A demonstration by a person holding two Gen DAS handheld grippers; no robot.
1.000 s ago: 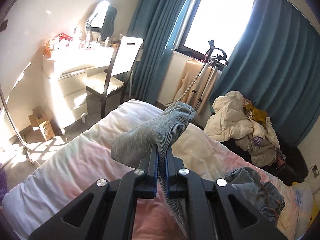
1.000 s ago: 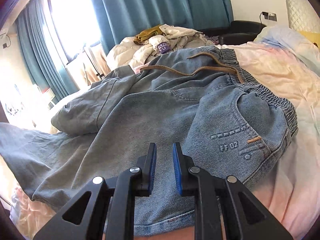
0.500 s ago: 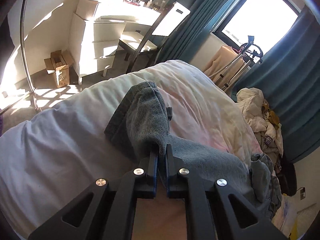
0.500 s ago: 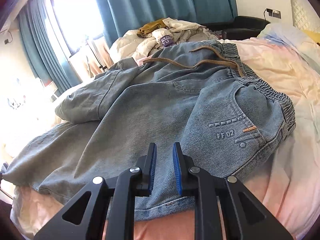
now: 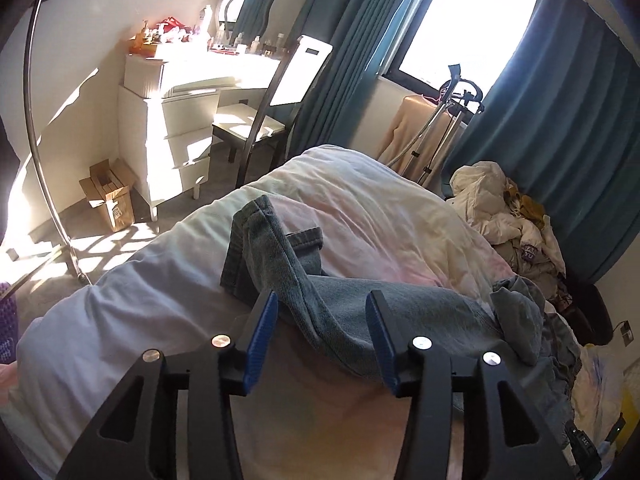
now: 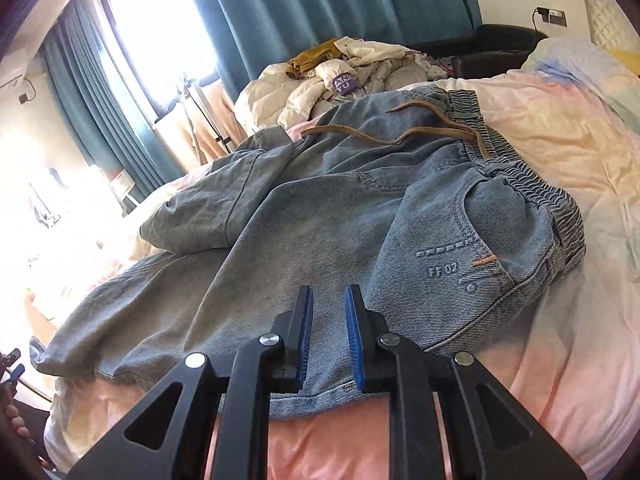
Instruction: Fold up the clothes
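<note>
Your bed [image 6: 560,128] fills both views, its soft duvet rumpled and washed in pale pink, cream and faint blue. Across it lie the jeans [image 6: 340,216], light-blue denim with a coarse weave: the gathered elastic waistband [image 6: 552,200] sits toward the headboard side, a flat brown drawstring [image 6: 400,136] snakes over the front, and a stitched pocket shows beside it. The far leg runs toward the foot of the bed, where its hemmed cuff [image 5: 256,248] lies crumpled and partly turned over on the duvet. Beyond the bed's far edge you have a heap of cream and mustard clothes [image 6: 340,76] against teal curtains [image 5: 560,112].

Your left claw [image 5: 320,332] stands about half open; its jaws have just been opening, and the denim leg lies loose between them, with neither blue ribbed pad pressing on it. Your right claw [image 6: 328,332] is narrow, a slim gap between its pads, poised over the near edge of the jeans and gripping nothing.
</note>
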